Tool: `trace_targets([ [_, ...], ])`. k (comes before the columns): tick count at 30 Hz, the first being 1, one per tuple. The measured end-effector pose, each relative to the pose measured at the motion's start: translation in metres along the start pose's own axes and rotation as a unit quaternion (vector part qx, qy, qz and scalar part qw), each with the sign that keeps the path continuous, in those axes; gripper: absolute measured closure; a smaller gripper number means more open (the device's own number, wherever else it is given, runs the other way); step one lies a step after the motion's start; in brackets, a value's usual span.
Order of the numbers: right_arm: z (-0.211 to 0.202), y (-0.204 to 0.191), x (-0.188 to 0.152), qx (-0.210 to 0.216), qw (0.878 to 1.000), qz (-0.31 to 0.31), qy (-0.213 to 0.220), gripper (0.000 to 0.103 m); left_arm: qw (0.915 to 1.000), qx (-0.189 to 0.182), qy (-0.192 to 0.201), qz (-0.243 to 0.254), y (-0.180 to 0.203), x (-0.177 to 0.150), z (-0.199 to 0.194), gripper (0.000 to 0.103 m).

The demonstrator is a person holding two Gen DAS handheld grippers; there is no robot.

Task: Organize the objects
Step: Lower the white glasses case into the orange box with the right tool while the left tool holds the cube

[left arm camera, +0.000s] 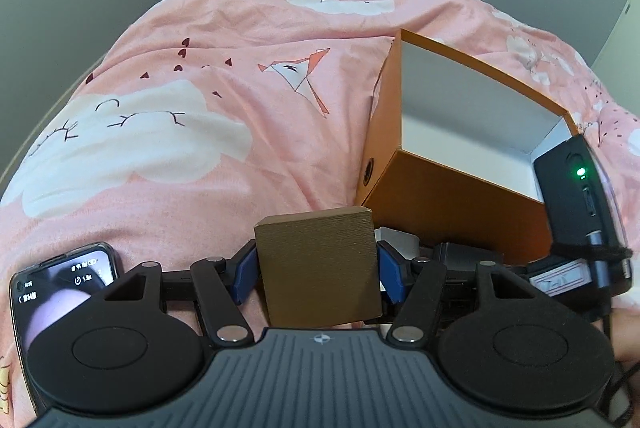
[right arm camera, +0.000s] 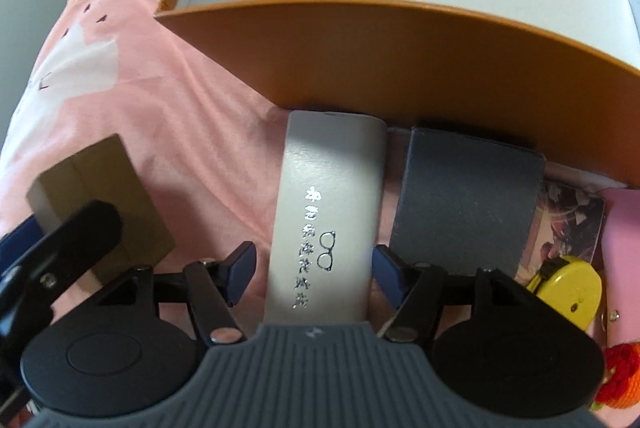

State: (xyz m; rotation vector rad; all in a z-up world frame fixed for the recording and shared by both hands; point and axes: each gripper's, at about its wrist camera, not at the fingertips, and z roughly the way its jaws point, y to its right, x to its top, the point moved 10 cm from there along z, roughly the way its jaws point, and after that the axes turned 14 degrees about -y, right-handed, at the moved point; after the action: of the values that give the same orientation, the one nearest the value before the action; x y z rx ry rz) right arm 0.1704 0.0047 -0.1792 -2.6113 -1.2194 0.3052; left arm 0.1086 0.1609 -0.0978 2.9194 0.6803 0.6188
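My left gripper is shut on a small brown box; both blue pads press its sides. The same brown box shows at the left of the right wrist view, just over the pink bedding. My right gripper points steeply down over a pale grey glasses case with silver print. The case lies between its blue fingers, with a strip of bedding visible beside the left pad, so the jaws stand open. An open orange box with a white inside stands just beyond.
A dark grey box lies right of the case, then a picture card, a yellow tape measure, a pink item and a red-orange crochet piece. The pink bedspread spreads far left. A phone is at lower left.
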Motion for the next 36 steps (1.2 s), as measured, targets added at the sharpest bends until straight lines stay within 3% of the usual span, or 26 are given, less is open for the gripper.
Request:
trace_targets([
  [7,0.016,0.008,0.006,0.025,1.0,0.004,-0.008,0.04,1.0,-0.002,0.002,0.001,0.0,-0.001,-0.001,0.033],
  [15,-0.014,0.004,-0.005,0.038,0.998,-0.032,0.028,0.041,0.9998,-0.012,0.014,0.0,0.006,0.0,-0.013,0.033],
  [27,-0.108,0.004,-0.022,0.066,0.984,-0.091,0.14,0.041,0.9969,-0.016,0.067,0.038,0.031,0.023,-0.052,0.033],
  [33,-0.176,-0.004,-0.003,0.092,0.972,-0.09,0.198,0.041,0.9926,-0.011,0.1,0.068,0.051,0.053,-0.068,0.033],
  [36,-0.208,0.01,0.015,0.101,0.966,-0.081,0.224,0.041,0.9901,-0.013,0.115,0.08,0.058,0.07,-0.072,0.033],
])
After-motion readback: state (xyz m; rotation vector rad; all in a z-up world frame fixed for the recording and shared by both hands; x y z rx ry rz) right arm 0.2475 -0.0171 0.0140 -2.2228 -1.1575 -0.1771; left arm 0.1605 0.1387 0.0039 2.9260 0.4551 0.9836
